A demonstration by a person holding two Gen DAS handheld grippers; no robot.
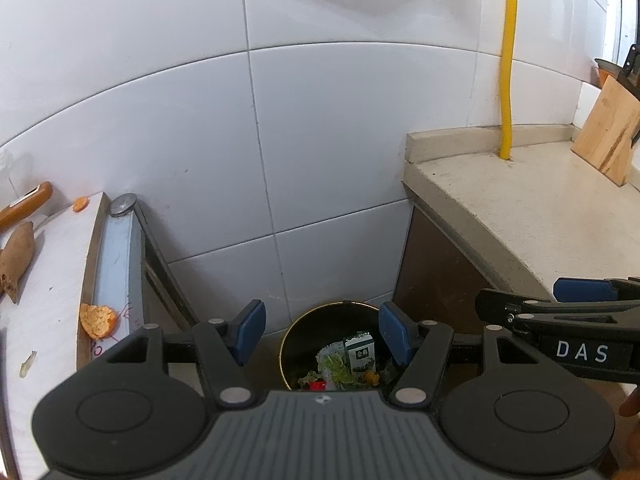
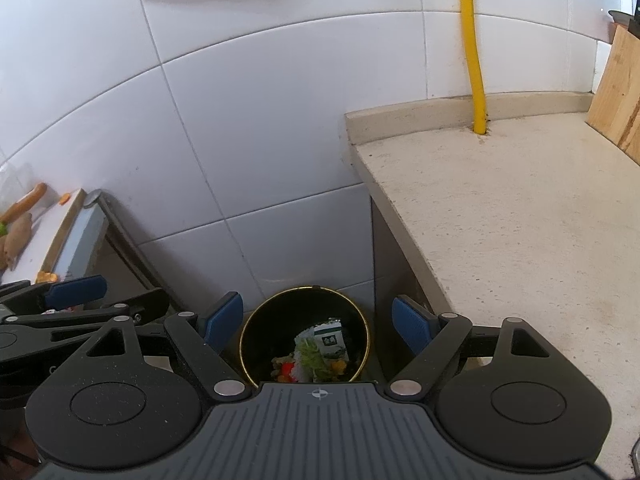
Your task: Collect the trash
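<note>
White tiled wall (image 1: 328, 128) filled most of both views, with a beige stone counter (image 2: 520, 220) on the right and a white cutting board (image 1: 44, 280) on a lower surface to the left. Down in the gap between them, on the floor against the wall, sat a black trash bin (image 2: 256, 320) with a gold rim, already holding a green-and-white carton (image 2: 331, 340), leafy scraps and a red bit.

Both tools hung above the bin, angled down at it. Left gripper (image 1: 322, 332) had its blue pads parted at a medium gap, nothing between them. Right gripper (image 2: 318, 320) stood wider, also empty. Each one showed at the edge of the other's view, side by side and close.

Remaining trash looked to be on the cutting board: an orange peel piece (image 1: 98, 320) at its near edge, a small orange scrap (image 1: 81, 203) at the far end, a pale sliver (image 1: 28, 364) nearer the camera. The brown sweet potato (image 1: 16, 260) and orange-handled knife (image 1: 28, 204) were probably not trash; hard to say.

Judged step: empty over the bin, next fetch due. Do it well: use the left gripper, nearest the board; approach the peel from above, pinch across its curled edge, lift clear before swinging over the bin. Keep the right one out of the path so they don't bump.
</note>
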